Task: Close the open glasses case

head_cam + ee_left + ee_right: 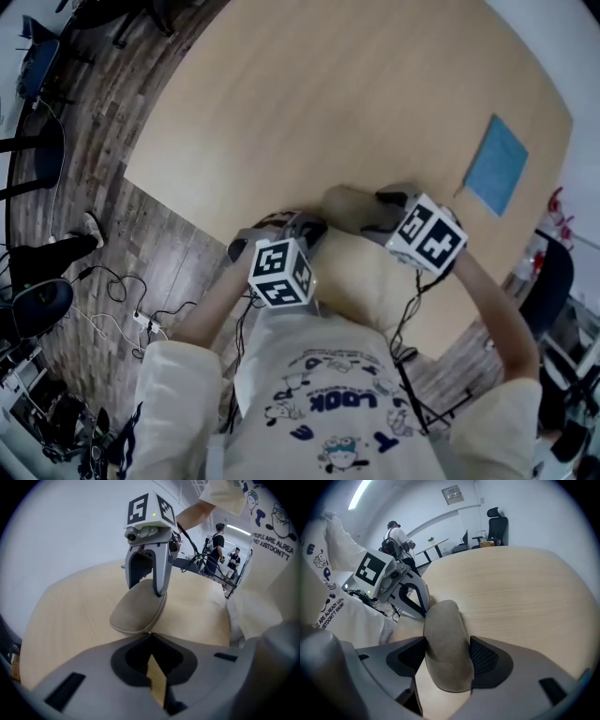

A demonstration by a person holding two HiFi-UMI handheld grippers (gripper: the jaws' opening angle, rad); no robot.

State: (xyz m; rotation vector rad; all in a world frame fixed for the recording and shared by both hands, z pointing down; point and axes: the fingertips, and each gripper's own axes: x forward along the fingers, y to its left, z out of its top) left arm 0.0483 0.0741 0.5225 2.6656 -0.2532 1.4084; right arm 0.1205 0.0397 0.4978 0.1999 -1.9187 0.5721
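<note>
A beige-grey oval glasses case (349,206) lies on the wooden table (328,94) near its front edge. My right gripper (447,654) straddles the case (444,630) across its width, and both pads press on its sides. In the left gripper view the right gripper (144,588) stands over the far half of the case (136,613), whose lid lies down on the base with a seam showing round the rim. My left gripper (150,634) is shut, its tips at the near end of the case by the seam. Whether it pinches anything there I cannot tell.
A blue cloth (497,164) lies flat at the table's far right. The table's front edge runs just below the case, with wooden floor and cables (122,300) beyond it. People stand in the background (216,536).
</note>
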